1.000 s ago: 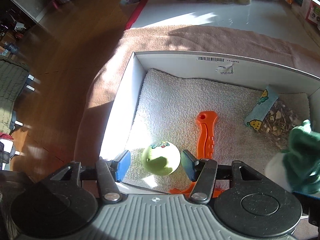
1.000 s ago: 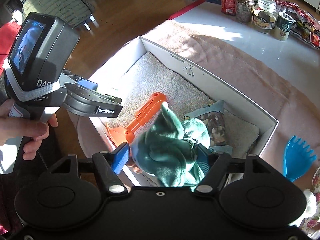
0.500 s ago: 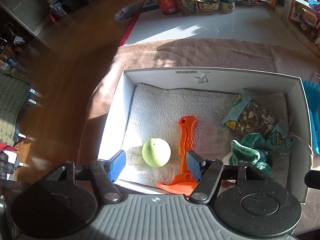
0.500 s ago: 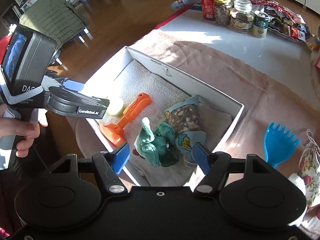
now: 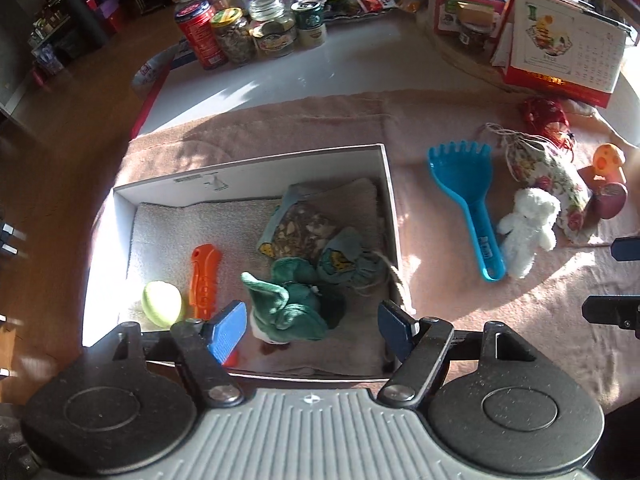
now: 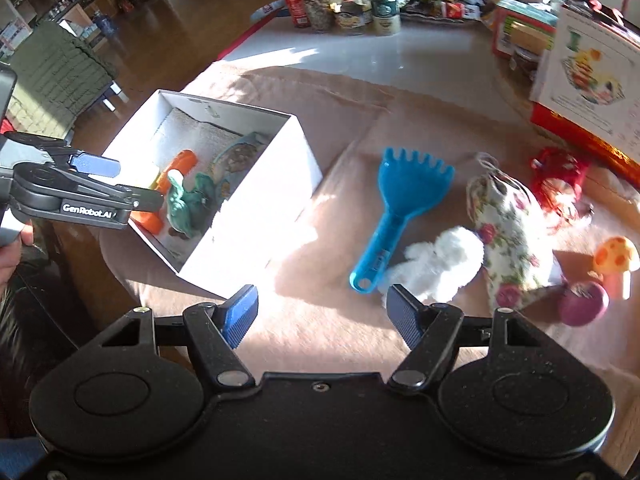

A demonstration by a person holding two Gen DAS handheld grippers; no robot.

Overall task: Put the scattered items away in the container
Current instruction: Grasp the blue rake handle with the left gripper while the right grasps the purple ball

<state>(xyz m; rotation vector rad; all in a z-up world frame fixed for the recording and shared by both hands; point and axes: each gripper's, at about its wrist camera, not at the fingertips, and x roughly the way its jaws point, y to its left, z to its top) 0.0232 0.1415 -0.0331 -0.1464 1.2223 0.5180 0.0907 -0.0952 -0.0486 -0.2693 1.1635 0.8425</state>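
From the left wrist view, the left gripper (image 5: 310, 330) hangs over the near edge of the white cardboard box (image 5: 256, 162); its jaws have just been opening and stand wide, with nothing pressed between the pads. A second ago they bracketed the pale green ball (image 5: 162, 304), which now lies free in the box's near left corner beside the orange plastic scraper (image 5: 205, 276). The dark green plush toy (image 5: 286, 300), a second ago in the right gripper, now lies on the box's towel lining, next to two drawstring pouches; so both drops look done. Outside the box, on the pink towel (image 5: 440, 280) that covers the table, the blue plastic rake scoop (image 5: 472, 204), the white plush bear (image 5: 528, 228) and the floral cloth pouch (image 5: 548, 172) await collection toward the right edge.

From the right wrist view, the right gripper (image 6: 322, 316) has swung away from the box (image 6: 256, 216) and hovers over bare towel, jaws parted and empty; the bear (image 6: 440, 260) lies just beyond its right pad, touching the scoop's (image 6: 400, 204) handle end; my guess is one of these comes next. An orange mushroom toy (image 6: 618, 260), a purple ball (image 6: 582, 302) and a red net bag (image 6: 558, 178) sit near the far right edge.

The towel is sunlit and creased; jars and cans (image 6: 344, 4) stand at the table's far edge, with wooden flooring beyond.
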